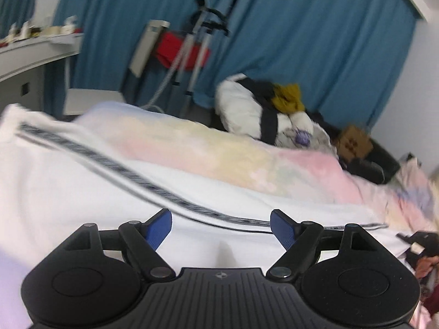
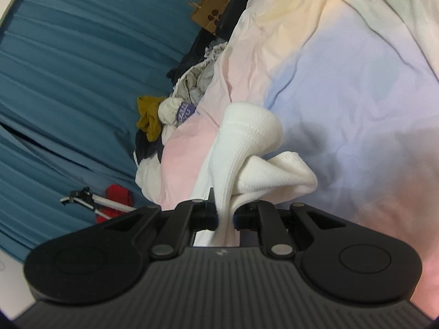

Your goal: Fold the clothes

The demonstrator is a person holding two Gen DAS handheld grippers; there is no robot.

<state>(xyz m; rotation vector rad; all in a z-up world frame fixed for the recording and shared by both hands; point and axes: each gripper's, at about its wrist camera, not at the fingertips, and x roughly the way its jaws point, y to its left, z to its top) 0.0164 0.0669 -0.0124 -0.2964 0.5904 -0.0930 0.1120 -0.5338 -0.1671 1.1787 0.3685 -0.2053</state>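
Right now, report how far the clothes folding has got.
Done: nothing visibly folded yet. In hand: the right gripper is shut on a white ribbed knit garment, bunched above the pastel bedsheet. The left gripper is open over a white cloth with a dark stripe. Left: the heap of mixed clothes at the bed's edge remains unsorted.

White garment's [image 2: 247, 148] pinched edge hidden between right jaws.

No legible text anywhere

Teal curtains [image 1: 301, 41] hang behind the pastel-sheeted bed [image 1: 219, 148].
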